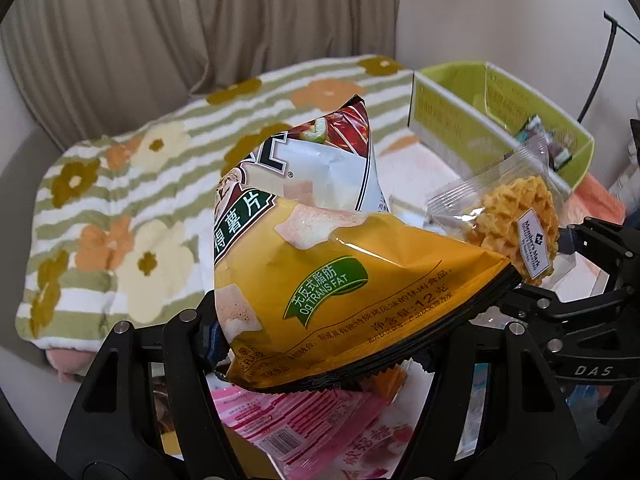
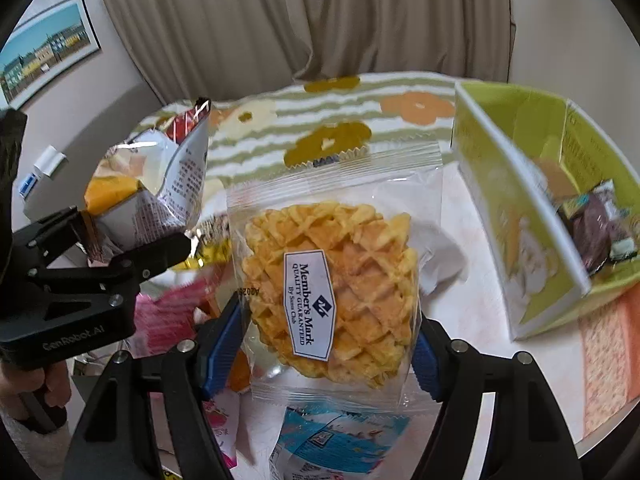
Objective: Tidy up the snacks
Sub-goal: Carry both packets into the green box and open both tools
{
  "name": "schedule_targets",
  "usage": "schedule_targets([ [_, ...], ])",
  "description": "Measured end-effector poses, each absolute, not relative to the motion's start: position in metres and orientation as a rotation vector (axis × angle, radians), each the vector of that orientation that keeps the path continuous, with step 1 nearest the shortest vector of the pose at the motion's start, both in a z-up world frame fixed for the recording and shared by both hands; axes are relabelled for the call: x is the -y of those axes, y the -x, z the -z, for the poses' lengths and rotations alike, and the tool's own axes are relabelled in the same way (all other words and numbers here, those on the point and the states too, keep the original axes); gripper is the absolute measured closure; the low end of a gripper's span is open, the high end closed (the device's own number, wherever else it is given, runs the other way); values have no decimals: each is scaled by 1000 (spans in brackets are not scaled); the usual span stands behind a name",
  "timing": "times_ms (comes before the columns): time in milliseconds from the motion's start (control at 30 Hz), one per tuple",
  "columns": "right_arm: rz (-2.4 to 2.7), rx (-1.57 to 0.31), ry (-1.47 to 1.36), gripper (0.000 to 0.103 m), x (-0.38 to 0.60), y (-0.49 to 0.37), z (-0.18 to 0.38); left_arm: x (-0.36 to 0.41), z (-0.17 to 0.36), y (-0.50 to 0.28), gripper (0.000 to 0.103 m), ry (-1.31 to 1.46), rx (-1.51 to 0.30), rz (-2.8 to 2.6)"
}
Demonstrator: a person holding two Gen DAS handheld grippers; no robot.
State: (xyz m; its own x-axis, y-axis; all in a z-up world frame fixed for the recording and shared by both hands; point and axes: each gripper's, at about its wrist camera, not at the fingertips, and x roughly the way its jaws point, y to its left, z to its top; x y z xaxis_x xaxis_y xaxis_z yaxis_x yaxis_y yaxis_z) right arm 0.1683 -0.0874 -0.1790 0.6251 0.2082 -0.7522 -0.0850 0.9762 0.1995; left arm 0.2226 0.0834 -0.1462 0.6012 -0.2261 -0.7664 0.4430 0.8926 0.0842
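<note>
Two tongs each clamp a snack above the table, left gripper [image 1: 340, 344] the chip bag [image 1: 320, 272], right gripper [image 2: 332, 340] the wrapped waffle [image 2: 332, 292], whose slick wrappers could slip before the green box [image 2: 532, 216].

Left hand-held gripper [image 1: 320, 344] is clamping a yellow chip bag [image 1: 320, 280] by its bottom edge, bag tilting up and away. Right hand-held gripper [image 1: 568, 280] is coming in from the right, holding a clear-wrapped waffle cookie [image 1: 516, 220] just beside the chip bag. Green box [image 1: 440, 120] is sitting at the back right with a dark wrapped snack [image 1: 548, 142] inside. Pink packet [image 1: 312, 428] is lying below the bag. Striped flower-print cloth [image 1: 120, 200] is covering the surface on the left; beige curtain [image 1: 200, 20] is hanging behind.
</note>
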Motion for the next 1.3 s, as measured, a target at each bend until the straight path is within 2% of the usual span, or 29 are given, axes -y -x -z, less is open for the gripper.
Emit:
schedule_targets([
  [300,-227,-786,-188,34,162,-165,124,-23,84,-219,37,-248,-744,328],
  [567,-268,-782,-135,34,261,-182,97,76,59,-226,37,-123,-719,282],
  [967,-211,-823,-167,34,383,-229,98,206,67,-272,37,-101,-797,319],
  [1300,-151,-879,-200,34,422,-267,116,263,117,-346,37,-134,-938,374],
])
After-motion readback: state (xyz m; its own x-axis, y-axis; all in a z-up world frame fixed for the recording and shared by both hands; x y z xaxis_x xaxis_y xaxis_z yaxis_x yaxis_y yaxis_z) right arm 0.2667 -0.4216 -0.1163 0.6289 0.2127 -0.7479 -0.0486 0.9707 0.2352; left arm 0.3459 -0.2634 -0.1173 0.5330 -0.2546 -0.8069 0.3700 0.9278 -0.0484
